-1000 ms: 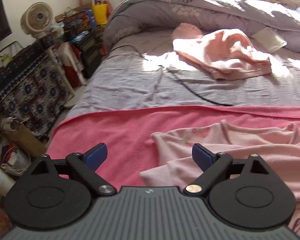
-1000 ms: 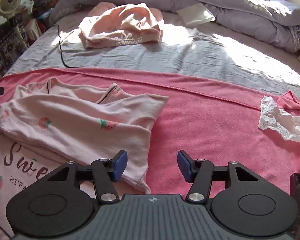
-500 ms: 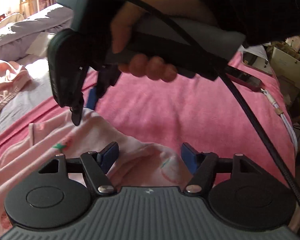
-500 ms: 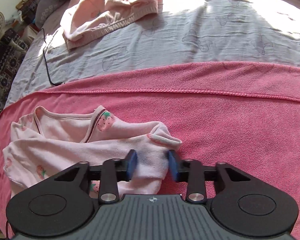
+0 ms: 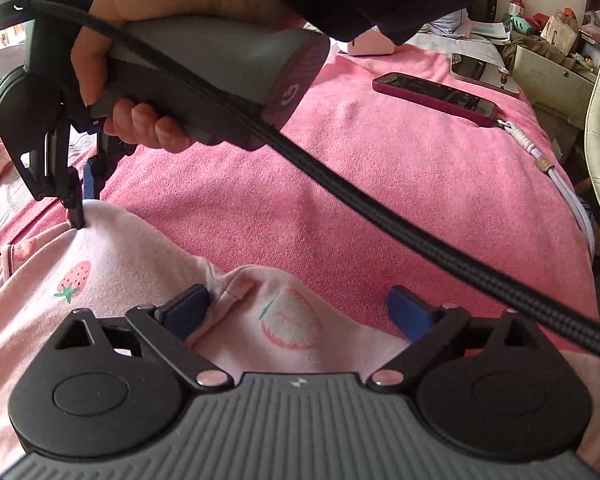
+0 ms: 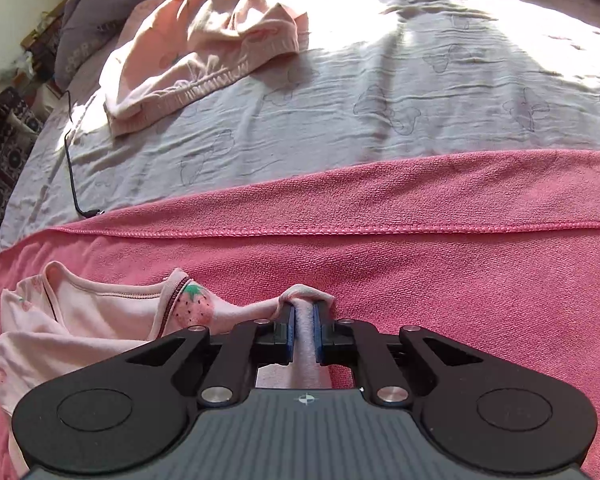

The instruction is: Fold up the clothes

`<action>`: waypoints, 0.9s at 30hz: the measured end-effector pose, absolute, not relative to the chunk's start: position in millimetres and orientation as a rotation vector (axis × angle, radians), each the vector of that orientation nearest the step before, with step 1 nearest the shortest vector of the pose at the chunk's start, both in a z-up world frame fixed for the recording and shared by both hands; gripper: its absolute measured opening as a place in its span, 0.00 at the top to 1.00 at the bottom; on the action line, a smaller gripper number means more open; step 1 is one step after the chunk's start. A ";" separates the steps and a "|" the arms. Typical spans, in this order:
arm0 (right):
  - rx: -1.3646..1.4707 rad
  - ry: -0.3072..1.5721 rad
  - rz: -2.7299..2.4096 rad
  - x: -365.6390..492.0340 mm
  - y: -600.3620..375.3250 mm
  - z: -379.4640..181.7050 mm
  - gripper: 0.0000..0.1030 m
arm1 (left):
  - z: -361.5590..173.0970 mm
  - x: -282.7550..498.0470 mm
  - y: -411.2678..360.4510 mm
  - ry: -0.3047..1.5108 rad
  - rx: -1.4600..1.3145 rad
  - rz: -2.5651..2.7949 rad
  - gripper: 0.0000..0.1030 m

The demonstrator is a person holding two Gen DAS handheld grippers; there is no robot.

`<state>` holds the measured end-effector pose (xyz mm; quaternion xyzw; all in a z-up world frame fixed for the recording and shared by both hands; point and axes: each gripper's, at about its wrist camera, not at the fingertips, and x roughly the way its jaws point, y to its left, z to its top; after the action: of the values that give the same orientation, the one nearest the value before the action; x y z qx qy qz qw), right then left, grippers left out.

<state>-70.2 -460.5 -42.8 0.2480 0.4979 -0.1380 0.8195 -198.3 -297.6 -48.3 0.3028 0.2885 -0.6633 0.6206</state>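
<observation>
While the pale pink strawberry-print shirt (image 6: pixel 100 320) lies rumpled on the pink towel (image 6: pixel 420 248) near its left end, I have a fold of its fabric pinched between the blue pads of my right claw (image 6: pixel 305 332), whose jaws are closing the last little way and already press on the cloth. My left claw (image 5: pixel 296 312) hangs over another part of the same shirt (image 5: pixel 140 264), jaws spreading wide; a bunched hem with a large strawberry sits between the pads, but neither pad presses on it.

There are no containers in either view. The towel covers the near part of the bed, its stitched edge running across from left to right, and beyond that edge lies the grey sheet (image 6: pixel 380 100) printed with faint outlines. A second pink garment (image 6: pixel 204 48) is heaped on the sheet toward the far left corner of the bed, well apart from the shirt. A thin black cord (image 6: pixel 72 168) ends just at the towel's edge.

In the left wrist view my right hand (image 5: pixel 148 56) and its gripper handle fill the upper left, and a thick braided cable (image 5: pixel 340 204) crosses the towel in front of me. A dark red phone (image 5: pixel 436 98) with a white cable rests near the towel's far right edge. I can read no writing clearly.
</observation>
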 end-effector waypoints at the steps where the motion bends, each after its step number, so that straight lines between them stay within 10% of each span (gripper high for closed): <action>1: 0.493 1.052 -0.280 -70.8 -457.4 -42.7 0.89 | -47.3 -199.1 -299.0 0.668 0.694 -1.519 0.03; 7: 0.346 1.059 -0.215 -79.2 -451.9 -29.6 0.71 | -37.7 -196.1 -306.1 0.747 0.701 -1.463 0.02; 27: 0.298 0.995 -0.362 -223.5 -426.5 25.8 0.62 | -6.9 -146.6 -270.9 0.969 0.679 -1.067 0.02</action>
<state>-223.5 -426.5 25.8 0.1417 0.4729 -0.1719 0.8525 -146.6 -270.9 -6.9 0.3049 0.4351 -0.4787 0.6990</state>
